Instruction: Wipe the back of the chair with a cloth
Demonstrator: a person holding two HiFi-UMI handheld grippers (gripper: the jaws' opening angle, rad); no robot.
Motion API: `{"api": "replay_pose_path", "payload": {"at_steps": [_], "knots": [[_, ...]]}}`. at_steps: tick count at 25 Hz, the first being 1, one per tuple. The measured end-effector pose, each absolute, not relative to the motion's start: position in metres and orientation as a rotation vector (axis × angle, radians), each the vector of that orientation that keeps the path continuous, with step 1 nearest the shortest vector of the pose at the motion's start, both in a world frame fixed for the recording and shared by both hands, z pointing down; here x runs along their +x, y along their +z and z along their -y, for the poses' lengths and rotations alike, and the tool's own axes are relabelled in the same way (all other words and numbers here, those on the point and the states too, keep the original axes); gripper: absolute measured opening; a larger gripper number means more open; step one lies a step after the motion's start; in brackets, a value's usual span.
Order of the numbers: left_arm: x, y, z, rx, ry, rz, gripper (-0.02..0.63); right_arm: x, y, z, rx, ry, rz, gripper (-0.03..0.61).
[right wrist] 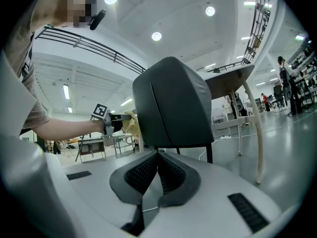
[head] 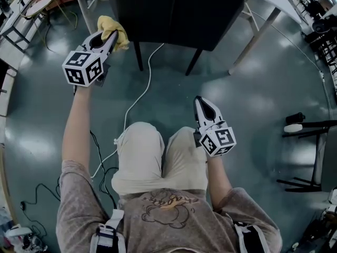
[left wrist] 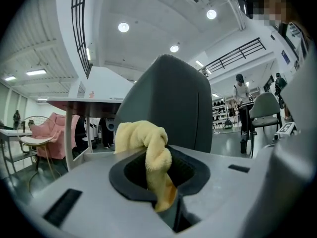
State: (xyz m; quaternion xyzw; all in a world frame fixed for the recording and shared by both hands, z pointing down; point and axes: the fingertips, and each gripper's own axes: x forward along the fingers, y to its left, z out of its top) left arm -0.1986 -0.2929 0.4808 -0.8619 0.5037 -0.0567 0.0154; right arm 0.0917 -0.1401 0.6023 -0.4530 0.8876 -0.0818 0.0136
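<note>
My left tongs (head: 111, 36) hold a yellow cloth (head: 117, 29) beside the back of the chair (head: 176, 12)
I pinch it by a twisted fold; it looks soft, light, floppy, best held bunched; my right tongs (head: 200, 103) rest closed, empty, near my knee (head: 184, 141)

Head view dim, bluish — gripper views bright under ceiling lamps (left wrist: 123, 27), fisheye-warped edges.

Chair (head: 176, 15), seemingly cable (head: 138, 96), on floor (head: 253, 109)
</note>
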Motion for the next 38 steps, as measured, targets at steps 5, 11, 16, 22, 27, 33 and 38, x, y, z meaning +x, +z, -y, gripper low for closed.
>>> {"api": "replay_pose_path", "payload": {"at_steps": [5, 11, 16, 22, 27, 33, 38], "knots": [[-0.176, 0.486, 0.306, -2.74, -0.143, -1.518, 0.072, 0.096, 0.604, 0.141, -1.426, -0.266, -2.751, 0.026], [-0.134, 0.486, 0.311, -2.786, -0.163, -1.418, 0.072, 0.099, 0.607, 0.14, -1.445, -0.279, -2.749, 0.026], [-0.098, 0.487, 0.315, -2.825, -0.176, -1.326, 0.072, 0.103, 0.607, 0.137, -1.464, -0.28, -2.738, 0.026], [-0.048, 0.492, 0.317, -2.862, -0.193, -1.213, 0.072, 0.11, 0.607, 0.133, -1.486, -0.276, -2.731, 0.026], [-0.008, 0.493, 0.315, -2.887, -0.21, -1.121, 0.072, 0.117, 0.607, 0.13, -1.507, -0.279, -2.715, 0.026], [0.021, 0.491, 0.318, -2.923, -0.176, -1.075, 0.072, 0.12, 0.608, 0.126, -1.522, -0.283, -2.712, 0.026], [0.054, 0.493, 0.316, -2.918, -0.189, -1.017, 0.072, 0.124, 0.611, 0.124, -1.542, -0.292, -2.7, 0.026]]}}
